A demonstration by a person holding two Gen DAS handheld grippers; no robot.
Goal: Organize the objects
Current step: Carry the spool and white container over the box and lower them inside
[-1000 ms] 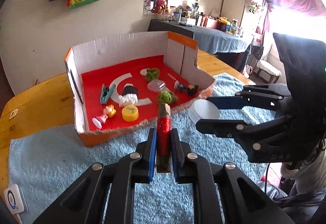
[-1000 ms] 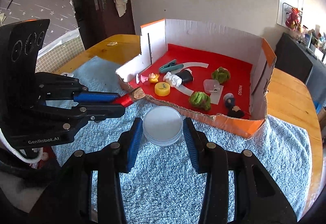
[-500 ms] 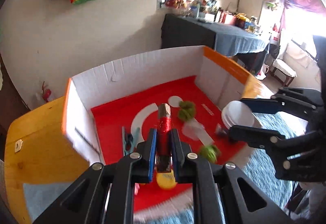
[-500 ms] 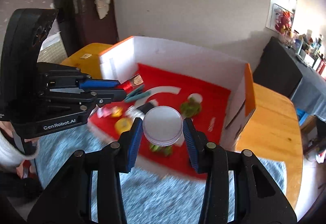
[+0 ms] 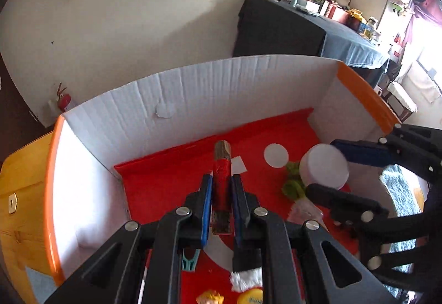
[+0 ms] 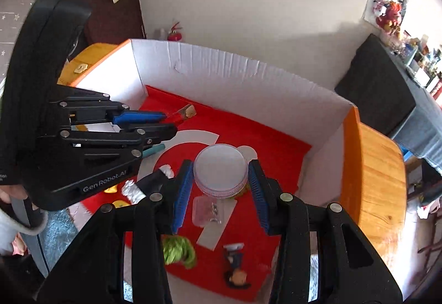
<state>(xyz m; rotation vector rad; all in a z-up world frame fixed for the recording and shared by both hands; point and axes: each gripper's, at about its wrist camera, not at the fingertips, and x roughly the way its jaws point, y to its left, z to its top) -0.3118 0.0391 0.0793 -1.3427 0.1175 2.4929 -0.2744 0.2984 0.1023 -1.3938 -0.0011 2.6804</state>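
Now both grippers hang over the cardboard box (image 5: 210, 88), where a second earlier they stood short of its torn front edge, above the blue towel (image 5: 400, 190); the red floor (image 6: 265, 143) lies directly beneath the fingertips. Left gripper (image 5: 221, 185): blue pads pressed hard on a red thread spool (image 5: 222, 177), whose cardboard tip juts beyond the fingertips toward the white back wall. Right gripper (image 6: 220, 179): fingers pinching a round white lid (image 6: 220, 170) flat between them, as before. A green yarn clump (image 5: 292, 185), formerly far ahead of the left fingers, now sits just right of them, beside the lid.

Right wrist view only: a clear plastic packet (image 6: 208, 210) just below the lid between the fingers, a second green clump (image 6: 176, 250) and a small dark figurine (image 6: 236, 273) under the finger bases. Left wrist view only: a teal clothespin (image 5: 189, 261) behind the left pad, a yellow cap (image 5: 250, 298) at the lower edge.
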